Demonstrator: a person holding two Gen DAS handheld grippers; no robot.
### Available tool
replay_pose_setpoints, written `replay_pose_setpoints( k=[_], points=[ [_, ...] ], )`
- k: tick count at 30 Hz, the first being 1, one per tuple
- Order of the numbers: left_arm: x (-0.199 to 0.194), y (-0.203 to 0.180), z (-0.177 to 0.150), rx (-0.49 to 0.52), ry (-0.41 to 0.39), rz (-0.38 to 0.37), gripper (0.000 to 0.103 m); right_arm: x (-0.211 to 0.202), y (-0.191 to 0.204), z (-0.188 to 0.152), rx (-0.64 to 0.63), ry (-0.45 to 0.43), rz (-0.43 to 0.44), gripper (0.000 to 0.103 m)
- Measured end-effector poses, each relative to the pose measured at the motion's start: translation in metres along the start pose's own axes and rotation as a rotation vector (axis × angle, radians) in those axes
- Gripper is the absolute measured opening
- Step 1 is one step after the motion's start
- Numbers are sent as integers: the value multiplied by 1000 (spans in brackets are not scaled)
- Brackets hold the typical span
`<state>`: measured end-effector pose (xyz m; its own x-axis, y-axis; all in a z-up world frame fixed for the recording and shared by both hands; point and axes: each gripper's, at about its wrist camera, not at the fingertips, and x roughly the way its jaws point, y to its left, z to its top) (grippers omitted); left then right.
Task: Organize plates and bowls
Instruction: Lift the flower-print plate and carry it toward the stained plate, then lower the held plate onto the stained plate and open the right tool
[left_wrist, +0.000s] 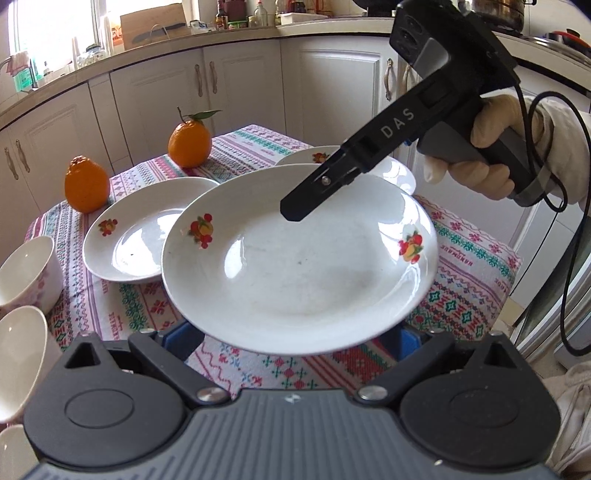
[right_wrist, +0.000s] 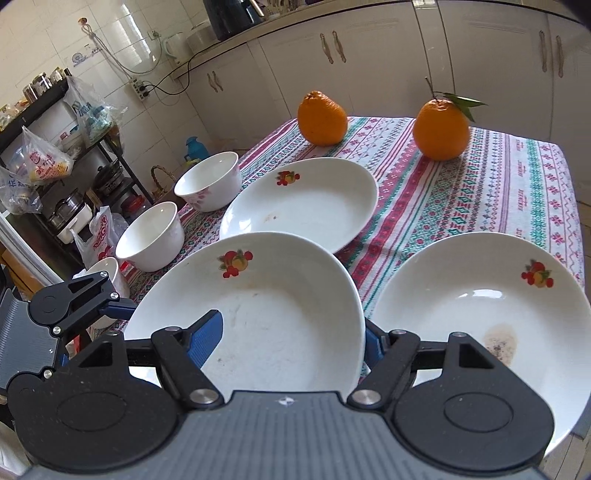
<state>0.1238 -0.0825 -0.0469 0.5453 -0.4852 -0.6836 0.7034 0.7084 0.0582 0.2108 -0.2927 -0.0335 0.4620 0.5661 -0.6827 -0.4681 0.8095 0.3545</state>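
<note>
Kitchen table covered by a pink, green and white patterned tablecloth (left_wrist: 472, 266) (right_wrist: 498, 192), seen from two handheld grippers. A white deep ceramic plate with small fruit prints (left_wrist: 295, 266) (right_wrist: 280, 314) hangs in the air above the near part of the cloth, between the two tools.

The right gripper (left_wrist: 295, 212) (right_wrist: 290, 338), held by a hand in a cream glove (left_wrist: 491, 147), pinches this plate by its rim. In the right wrist view one blue pad (right_wrist: 207, 336) lies over the inside of the plate, and the other finger sits behind the outer edge.

The left gripper (left_wrist: 295, 338) (right_wrist: 94, 332) has its fingers spread wide. Their tips are hidden under the opposite rim of the plate, and in the right wrist view one blue finger (right_wrist: 118, 308) reaches that rim.

Two matching white plates lie flat on the cloth. One (left_wrist: 125, 247) (right_wrist: 303, 203) is just beyond the lifted plate. The other (left_wrist: 400, 173) (right_wrist: 480, 306) lies to the right in the right wrist view, with a brown stain inside.

Three white ceramic bowls stand in a row along one table edge: one with a pink flower print (left_wrist: 26, 269) (right_wrist: 208, 184), one plain (left_wrist: 18, 354) (right_wrist: 151, 236), and a third (right_wrist: 107, 273) partly hidden behind the left gripper.

Two whole oranges stand at the far end, one with stem and green leaves (left_wrist: 188, 142) (right_wrist: 441, 127) and one bare (left_wrist: 86, 184) (right_wrist: 321, 118).
</note>
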Motion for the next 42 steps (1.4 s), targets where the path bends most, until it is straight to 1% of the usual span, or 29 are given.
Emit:
replay_pose_setpoints(
  k=[13,18,24,42],
  points=[
    [50,-15,48,93,-7,-90,99,-37,-60,-7,76,-69,-97,81],
    [66,-22,61,123,-7,-105,99,-43,-79,-8,94,-83,-131,81],
    [85,-25,70,140,8,-119,99,-45,-98,-13,124,-89,-148,81],
    [105,-32,83,162,20,-149,99,-55,-117,-26,171,-93,-180,81]
  ],
)
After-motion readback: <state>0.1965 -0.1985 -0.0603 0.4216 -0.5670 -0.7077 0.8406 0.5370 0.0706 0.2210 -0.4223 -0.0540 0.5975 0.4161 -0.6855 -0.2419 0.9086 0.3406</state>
